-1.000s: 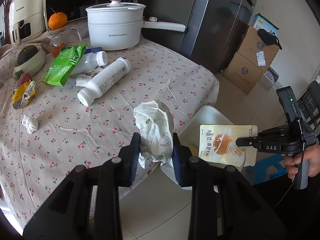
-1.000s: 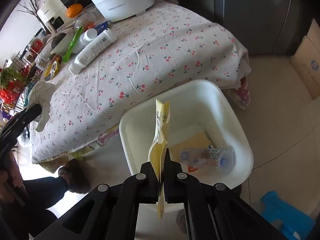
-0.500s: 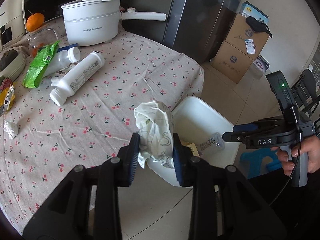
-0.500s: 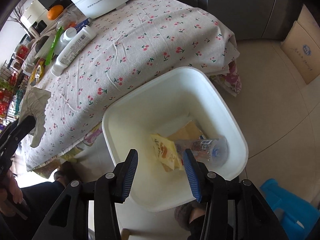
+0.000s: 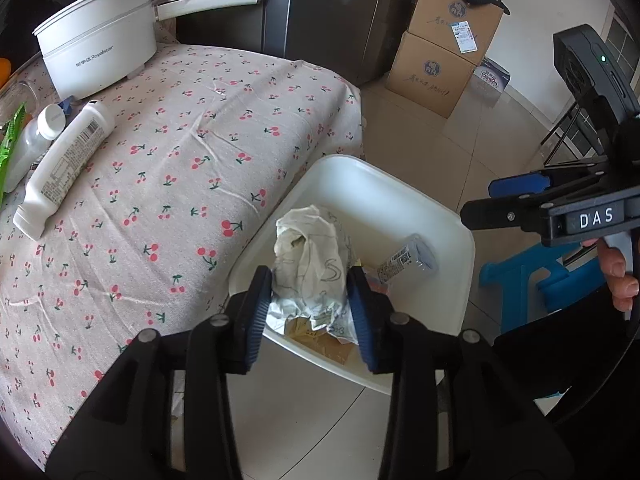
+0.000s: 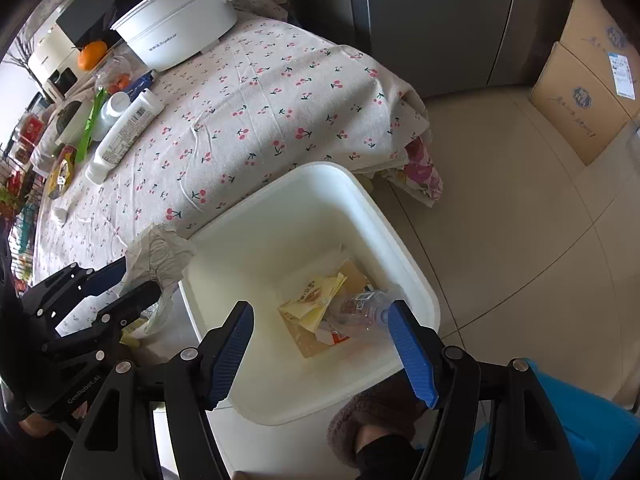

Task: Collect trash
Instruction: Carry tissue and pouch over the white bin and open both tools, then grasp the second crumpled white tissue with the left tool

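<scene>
From the left wrist camera we see our left tongs (image 5: 310,304) with a crumpled ball of white paper bearing pen marks (image 5: 312,264) between the blue pads, held over the near edge of the white plastic rectangular bin (image 5: 460,240) that stands on the floor beside the worktop with its cherry-print cloth (image 5: 180,168). The jaws are opening, yet the paper still sits between them and looks to touch both pads. Beyond the tongs a clear plastic bottle with a barcode label (image 5: 408,258) lies in the bin. Well to the left of the tongs, a tall white plastic bottle lying on its side (image 5: 64,168) waits on the worktop, so we judge the step in hand to be the drop of the paper ball.

From the right wrist camera our right tongs (image 6: 320,344) hang over the bin with the jaws spread and opening further, nothing between them. Below them a yellow snack pouch (image 6: 312,300) rests on the bin floor against the clear bottle. The left tongs show at the left, the paper just over the bin's rim.

Next, we think, the left jaws must part enough for the paper to fall inside the rim, not onto the floor; then both tongs go to the worktop for what remains.
</scene>
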Action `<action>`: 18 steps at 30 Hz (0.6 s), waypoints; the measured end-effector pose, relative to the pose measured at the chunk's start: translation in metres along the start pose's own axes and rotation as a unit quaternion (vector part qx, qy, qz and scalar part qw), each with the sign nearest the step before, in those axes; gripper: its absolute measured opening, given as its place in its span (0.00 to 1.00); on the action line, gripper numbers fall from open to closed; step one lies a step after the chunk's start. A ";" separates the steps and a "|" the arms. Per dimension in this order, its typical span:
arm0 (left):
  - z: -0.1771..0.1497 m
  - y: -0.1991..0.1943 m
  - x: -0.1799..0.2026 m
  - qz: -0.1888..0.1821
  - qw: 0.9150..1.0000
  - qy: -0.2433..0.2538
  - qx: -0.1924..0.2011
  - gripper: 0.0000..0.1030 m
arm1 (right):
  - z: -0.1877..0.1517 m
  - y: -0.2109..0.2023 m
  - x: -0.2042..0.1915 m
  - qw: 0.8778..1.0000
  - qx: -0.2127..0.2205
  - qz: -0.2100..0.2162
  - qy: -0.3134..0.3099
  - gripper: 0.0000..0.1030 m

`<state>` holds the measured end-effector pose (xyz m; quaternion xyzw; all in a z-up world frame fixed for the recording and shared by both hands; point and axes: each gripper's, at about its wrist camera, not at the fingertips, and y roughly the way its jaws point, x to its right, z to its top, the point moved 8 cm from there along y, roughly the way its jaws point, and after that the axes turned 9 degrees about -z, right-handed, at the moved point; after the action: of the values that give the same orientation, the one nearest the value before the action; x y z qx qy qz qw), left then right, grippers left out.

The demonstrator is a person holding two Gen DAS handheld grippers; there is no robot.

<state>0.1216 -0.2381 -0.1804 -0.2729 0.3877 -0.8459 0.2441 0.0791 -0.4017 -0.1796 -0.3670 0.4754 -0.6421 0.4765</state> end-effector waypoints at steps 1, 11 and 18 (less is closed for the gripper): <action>0.000 0.001 0.000 0.000 1.000 0.000 0.000 0.51 | 0.000 0.000 0.002 1.000 -0.001 0.001 0.002 0.69; 0.002 0.000 -0.013 0.026 1.000 -0.017 0.003 0.81 | 0.002 -0.005 0.017 1.000 0.004 -0.003 0.019 0.72; -0.002 -0.014 -0.032 0.049 0.998 -0.040 0.003 0.86 | 0.006 -0.008 0.012 1.000 0.007 -0.005 0.015 0.73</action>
<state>0.1406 -0.2089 -0.1795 -0.2860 0.3878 -0.8228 0.3014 0.0789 -0.4143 -0.1706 -0.3564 0.4760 -0.6530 0.4690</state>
